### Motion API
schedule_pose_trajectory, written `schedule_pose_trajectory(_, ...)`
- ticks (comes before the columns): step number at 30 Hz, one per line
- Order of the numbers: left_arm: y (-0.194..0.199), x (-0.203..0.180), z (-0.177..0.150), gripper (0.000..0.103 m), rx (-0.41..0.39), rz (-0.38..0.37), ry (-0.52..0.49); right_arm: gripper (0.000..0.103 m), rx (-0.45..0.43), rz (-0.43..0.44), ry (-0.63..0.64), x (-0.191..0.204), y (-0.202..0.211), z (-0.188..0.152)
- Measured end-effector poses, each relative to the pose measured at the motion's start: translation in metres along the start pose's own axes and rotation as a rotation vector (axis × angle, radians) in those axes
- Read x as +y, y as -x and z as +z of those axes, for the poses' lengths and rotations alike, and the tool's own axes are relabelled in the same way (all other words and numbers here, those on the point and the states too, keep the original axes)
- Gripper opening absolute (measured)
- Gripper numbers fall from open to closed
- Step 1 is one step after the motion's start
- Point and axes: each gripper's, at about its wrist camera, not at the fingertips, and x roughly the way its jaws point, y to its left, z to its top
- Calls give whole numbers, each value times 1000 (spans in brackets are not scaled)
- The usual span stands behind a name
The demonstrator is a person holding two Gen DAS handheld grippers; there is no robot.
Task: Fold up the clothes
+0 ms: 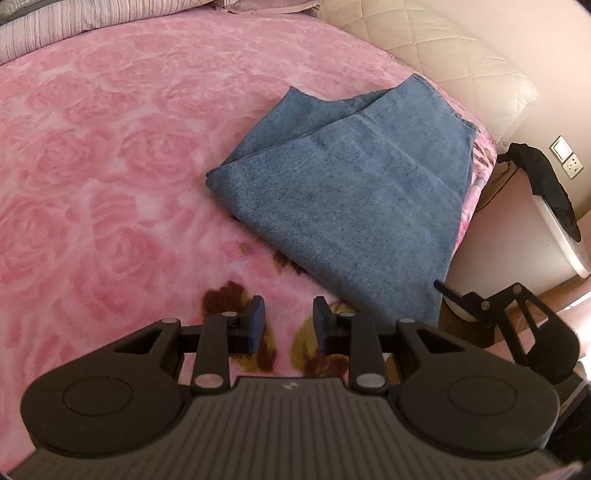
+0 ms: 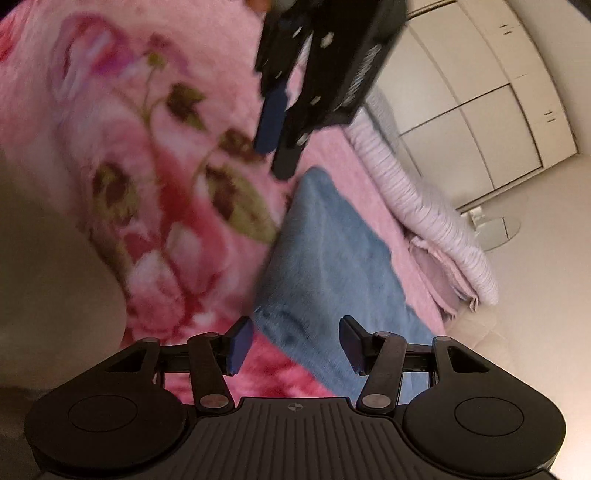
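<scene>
A blue denim garment (image 1: 354,192) lies folded into a flat bundle on the pink rose-patterned blanket (image 1: 110,166), near the bed's right edge. My left gripper (image 1: 288,325) is open and empty, above the blanket just short of the garment's near corner. My right gripper (image 2: 295,343) is open and empty, hovering over the garment's near end (image 2: 332,280); this view is blurred. The right gripper also shows at the lower right of the left wrist view (image 1: 480,302), off the bed's edge. The left gripper shows at the top of the right wrist view (image 2: 295,92).
Striped pillows (image 1: 74,29) lie at the head of the bed. A cream quilted headboard (image 1: 443,48) curves behind the garment. A bedside table with a black item (image 1: 554,192) stands right of the bed. White wardrobe doors (image 2: 498,92) stand beyond the bed.
</scene>
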Motion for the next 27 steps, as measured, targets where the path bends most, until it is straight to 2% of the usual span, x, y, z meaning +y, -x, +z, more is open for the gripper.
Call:
schedule_pose_trajectory(1,-1,1,1,23,-3,-6,1,29,-13,31,-33,-6,0,-1)
schedule_pose_trajectory(4,-1,4,2,23,-19,-22,6,21,-75,27,-162,-27,6,-7)
schedule_pose_trajectory(6,-1,6,3,23,-31,-26,12,21,-110,3,-201,-35,9,-10)
schedule_pose_trajectory(8,-3,8,5,23,-39,-27,24,22,-91,21,-180,-32,2,-12)
schedule_pose_trajectory(10,-6,10,7,23,-42,-24,40,26,-56,33,-94,-15,-6,-14)
schedule_pose_trajectory(13,-10,14,10,23,-42,-26,54,27,-67,-42,26,5,-15,-16)
schedule_pose_trajectory(17,-13,17,12,23,-42,-23,63,27,-48,-46,4,-1,-29,-15)
schedule_pose_trajectory(23,-17,17,16,23,-58,-25,58,21,-53,15,-136,-15,-26,-9)
schedule_pose_trajectory(27,-24,19,19,23,-55,-8,64,24,-51,51,-173,-24,-30,-2)
